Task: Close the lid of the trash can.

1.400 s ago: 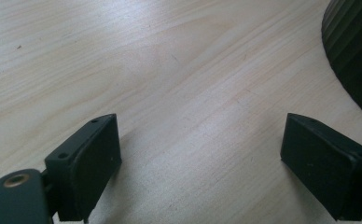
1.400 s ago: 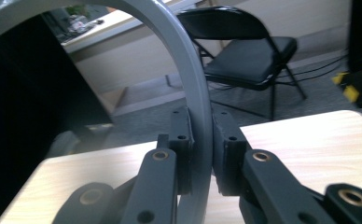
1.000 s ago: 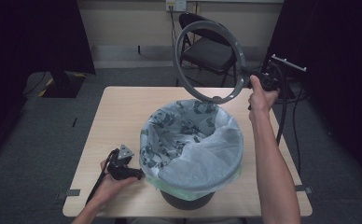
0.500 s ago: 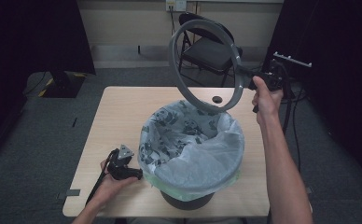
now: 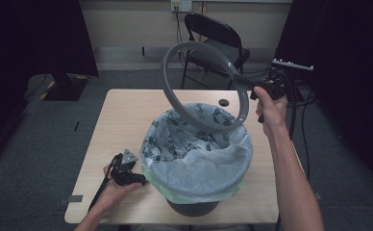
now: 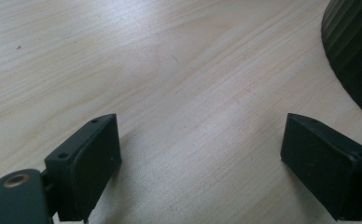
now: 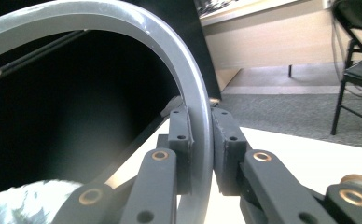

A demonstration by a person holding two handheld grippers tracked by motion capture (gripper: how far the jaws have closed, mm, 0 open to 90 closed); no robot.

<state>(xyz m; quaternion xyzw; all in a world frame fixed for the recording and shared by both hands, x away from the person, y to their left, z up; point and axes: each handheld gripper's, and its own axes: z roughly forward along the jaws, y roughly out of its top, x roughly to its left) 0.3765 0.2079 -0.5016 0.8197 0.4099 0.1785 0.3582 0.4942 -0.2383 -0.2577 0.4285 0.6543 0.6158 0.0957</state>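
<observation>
A grey plastic ring (image 5: 201, 86) hangs tilted in the air above the far side of a dark bin (image 5: 194, 208) lined with a pale bag (image 5: 199, 154). My right gripper (image 5: 256, 90) is shut on the ring's right edge; in the right gripper view both pads clamp the grey ring (image 7: 188, 79) at my right gripper (image 7: 201, 151). My left gripper (image 5: 139, 179) lies low on the table (image 5: 122, 115) just left of the bin, held by a hand. In the left gripper view my left gripper (image 6: 200, 154) stands wide open over bare wood, the bin's ribbed wall (image 6: 356, 51) at the right.
A black folding chair (image 5: 213, 33) stands beyond the table's far edge. A small round hole (image 5: 223, 102) sits in the tabletop behind the bin. Cables trail down at the right of the table. Dark curtains flank both sides.
My right gripper has carried the ring leftward and tipped it further over the bin's far rim. The left hand and its gripper have stayed put.
</observation>
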